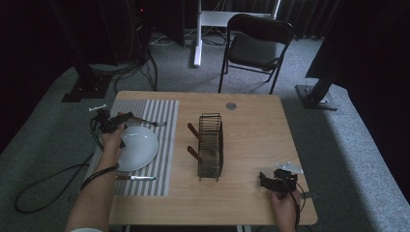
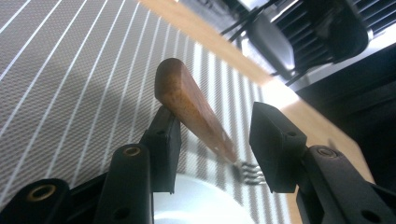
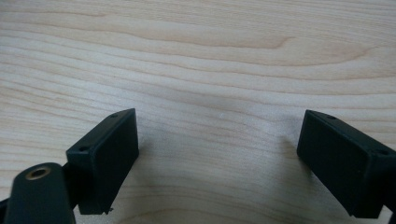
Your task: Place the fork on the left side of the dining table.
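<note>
A fork with a brown wooden handle lies on the grey striped placemat, past the far rim of the white plate. My left gripper is open around the handle. The handle rests against one jaw, and a gap separates it from the other. From above, the left gripper sits at the mat's far left, with the fork pointing right. My right gripper stands open over bare wood with nothing between its jaws. It is near the table's front right corner.
A black wire rack stands mid-table with two wooden-handled utensils leaning out of it. A knife lies on the mat's near side. A small round disc sits at the far edge. A black chair stands behind the table.
</note>
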The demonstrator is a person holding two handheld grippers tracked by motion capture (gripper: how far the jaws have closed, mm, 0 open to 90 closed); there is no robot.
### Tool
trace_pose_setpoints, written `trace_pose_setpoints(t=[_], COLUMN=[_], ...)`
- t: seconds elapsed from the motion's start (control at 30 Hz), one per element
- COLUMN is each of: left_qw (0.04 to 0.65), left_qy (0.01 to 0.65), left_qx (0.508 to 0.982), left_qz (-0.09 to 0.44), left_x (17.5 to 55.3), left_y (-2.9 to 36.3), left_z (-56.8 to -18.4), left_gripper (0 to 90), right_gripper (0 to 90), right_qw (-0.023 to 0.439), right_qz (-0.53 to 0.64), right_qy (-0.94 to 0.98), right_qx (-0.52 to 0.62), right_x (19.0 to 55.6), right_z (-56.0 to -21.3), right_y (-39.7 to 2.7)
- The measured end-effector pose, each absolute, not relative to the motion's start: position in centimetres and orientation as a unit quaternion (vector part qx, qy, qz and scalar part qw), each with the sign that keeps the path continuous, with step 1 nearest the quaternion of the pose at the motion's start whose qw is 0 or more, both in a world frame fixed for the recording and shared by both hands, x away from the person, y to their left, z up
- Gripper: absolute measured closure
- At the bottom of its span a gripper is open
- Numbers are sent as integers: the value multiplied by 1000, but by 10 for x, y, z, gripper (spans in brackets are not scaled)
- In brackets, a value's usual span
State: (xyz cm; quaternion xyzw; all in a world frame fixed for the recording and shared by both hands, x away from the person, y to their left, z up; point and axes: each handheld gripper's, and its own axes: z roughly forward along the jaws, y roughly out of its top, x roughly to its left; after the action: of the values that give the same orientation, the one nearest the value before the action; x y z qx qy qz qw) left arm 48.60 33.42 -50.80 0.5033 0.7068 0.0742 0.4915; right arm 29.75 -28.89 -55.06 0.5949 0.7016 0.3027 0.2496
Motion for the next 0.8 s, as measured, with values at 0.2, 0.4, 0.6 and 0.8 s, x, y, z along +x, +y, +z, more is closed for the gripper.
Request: trace_pose_setpoints(t=[0.2,0.4,0.6,0.8], left_qw=[459,429,434,403], left_qy=[725,742,737,752], left_qx=[507,512,515,515], left_qz=[72,61,61,78], left_x=[490,492,496,499], left_y=[334,336,341,345], left_z=[-512,-520,-520,-520], left_gripper=[472,451,405,404], right_gripper=[122,122,122,122], right_qw=[250,250,250,250], right_qz=[303,303,302,302], right_qy=[701,701,700,700], right_qx=[595,596,597,597], right_x=[297,297,296,296], right_z=[-551,-551,-551,-551], right_y=[-289,-289,-288,-288])
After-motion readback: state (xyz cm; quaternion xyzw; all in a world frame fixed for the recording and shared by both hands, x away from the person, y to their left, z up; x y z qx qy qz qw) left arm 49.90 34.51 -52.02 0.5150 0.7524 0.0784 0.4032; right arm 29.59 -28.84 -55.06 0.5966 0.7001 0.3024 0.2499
